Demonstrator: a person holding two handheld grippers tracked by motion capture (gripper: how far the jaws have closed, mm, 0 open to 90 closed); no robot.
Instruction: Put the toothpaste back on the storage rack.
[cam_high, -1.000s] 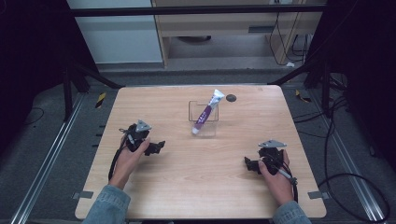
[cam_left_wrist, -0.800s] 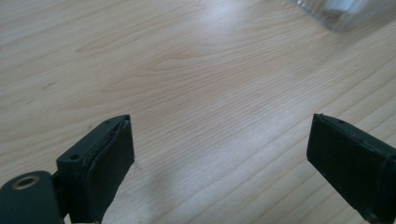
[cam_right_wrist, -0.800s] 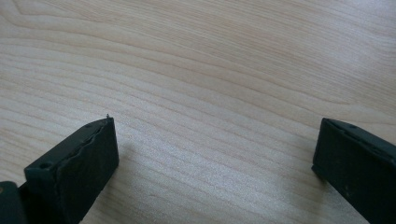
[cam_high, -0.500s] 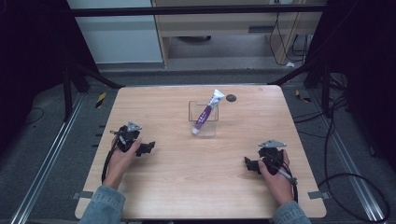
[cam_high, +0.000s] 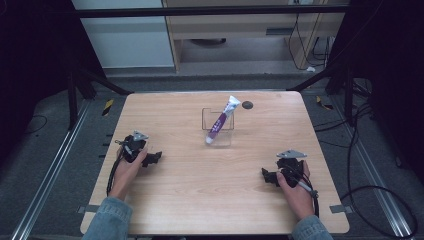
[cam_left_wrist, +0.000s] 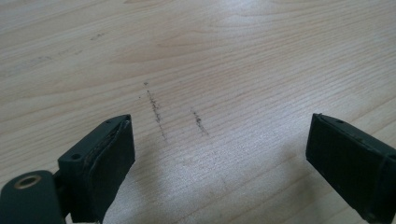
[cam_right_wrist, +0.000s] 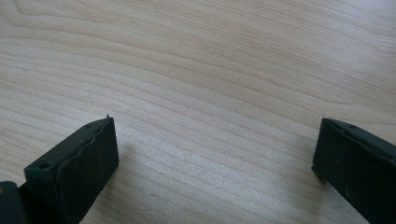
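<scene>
Grippers first: your left gripper (cam_high: 156, 158) rests low on the wooden table (cam_high: 200, 200) with its jaws spread wide and nothing between them, and the left gripper view looks down between them at bare wood with a few dark scuff marks (cam_left_wrist: 156, 112). Your right gripper (cam_high: 266, 176) sits the same way, released, jaws wide apart over plain grain in the right gripper view. Both hands rest on the tabletop near your edge, well apart from each other, which reads as a parked, neutral pose that leaves the middle of the table free.

Ahead of your left gripper and off to its right, and ahead of your right gripper and off to its left, stands the clear container (cam_high: 218, 136). In it sits the purple and white tube (cam_high: 220, 120), leaning with its white cap end up and out over the far rim and its lower end down inside at the near side. That lean looks like the natural result of a tube longer than the box is deep, propped by the wall. Just beyond the container, a small dark round spot (cam_high: 247, 105) marks the table. Neither gripper touches the tube or the container; both lie well short of them.
</scene>
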